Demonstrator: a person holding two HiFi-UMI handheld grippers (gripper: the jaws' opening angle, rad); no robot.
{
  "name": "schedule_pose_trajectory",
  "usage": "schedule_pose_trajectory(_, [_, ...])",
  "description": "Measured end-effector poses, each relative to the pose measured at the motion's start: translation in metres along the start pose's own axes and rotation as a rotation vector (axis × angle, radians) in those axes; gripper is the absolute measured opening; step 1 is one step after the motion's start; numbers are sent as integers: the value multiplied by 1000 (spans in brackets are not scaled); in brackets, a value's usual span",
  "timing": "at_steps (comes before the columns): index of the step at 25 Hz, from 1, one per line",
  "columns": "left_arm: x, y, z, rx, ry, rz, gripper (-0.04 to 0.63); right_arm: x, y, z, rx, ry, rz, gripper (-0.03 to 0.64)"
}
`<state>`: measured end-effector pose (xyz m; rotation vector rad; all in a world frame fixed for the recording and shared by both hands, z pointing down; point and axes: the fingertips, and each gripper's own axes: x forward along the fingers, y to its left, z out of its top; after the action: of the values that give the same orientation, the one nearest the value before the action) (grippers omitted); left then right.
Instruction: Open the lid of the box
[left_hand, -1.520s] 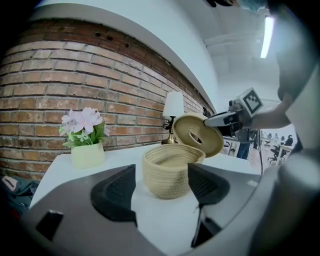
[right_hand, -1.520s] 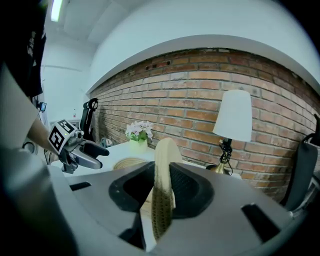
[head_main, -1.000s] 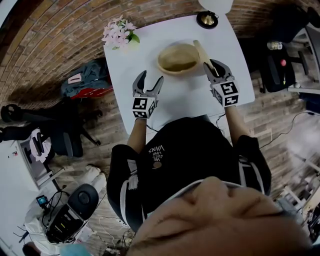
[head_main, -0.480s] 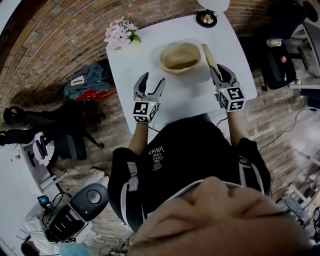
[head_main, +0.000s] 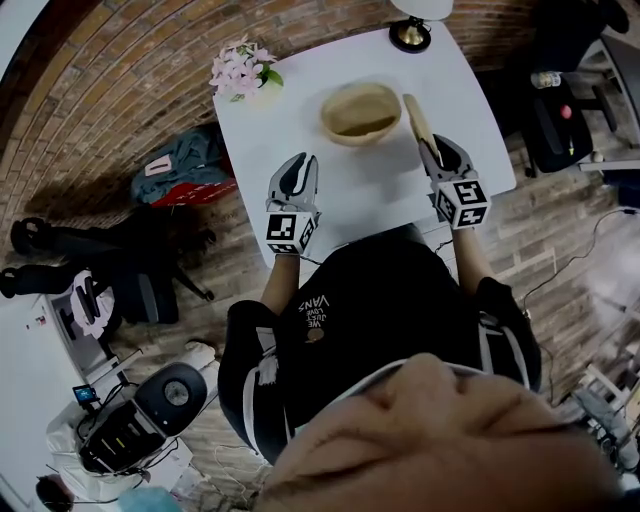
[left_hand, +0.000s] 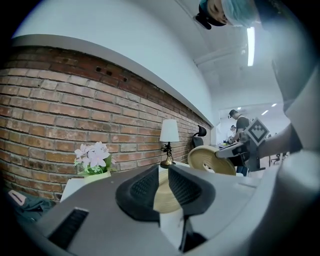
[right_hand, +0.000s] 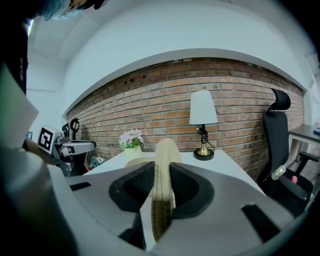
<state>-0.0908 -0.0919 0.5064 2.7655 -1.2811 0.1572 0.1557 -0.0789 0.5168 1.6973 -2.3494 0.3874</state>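
Note:
A round woven box (head_main: 360, 110) stands without its lid on the white table (head_main: 370, 195). Its flat woven lid (head_main: 419, 118) is held on edge to the right of the box, and my right gripper (head_main: 438, 150) is shut on its rim. In the right gripper view the lid (right_hand: 161, 150) stands upright between the pads, with the box (right_hand: 135, 161) behind on the left. My left gripper (head_main: 300, 166) hovers over the table in front of the box, its jaws closing with nothing between them. The box (left_hand: 165, 197) shows through their narrow gap, farther off.
A pot of pink flowers (head_main: 240, 68) sits at the table's far left corner. A lamp (head_main: 412, 35) stands at the far edge. A black office chair (head_main: 560, 115) is right of the table, and bags (head_main: 170, 165) lie on the floor to the left.
My left gripper's jaws have gone from wide apart to nearly together. The right gripper with the lid has shifted slightly right and away from the box.

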Motion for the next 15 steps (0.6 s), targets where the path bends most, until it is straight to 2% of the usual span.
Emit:
schedule_pose_trajectory(8, [-8,1,4,-11,-3,15,14,-4,8,-9,14,13,-3,86])
schedule_pose_trajectory(15, [-14,2,5,-9,-2,16,12,-5,15,-10,-8,22,-5,86])
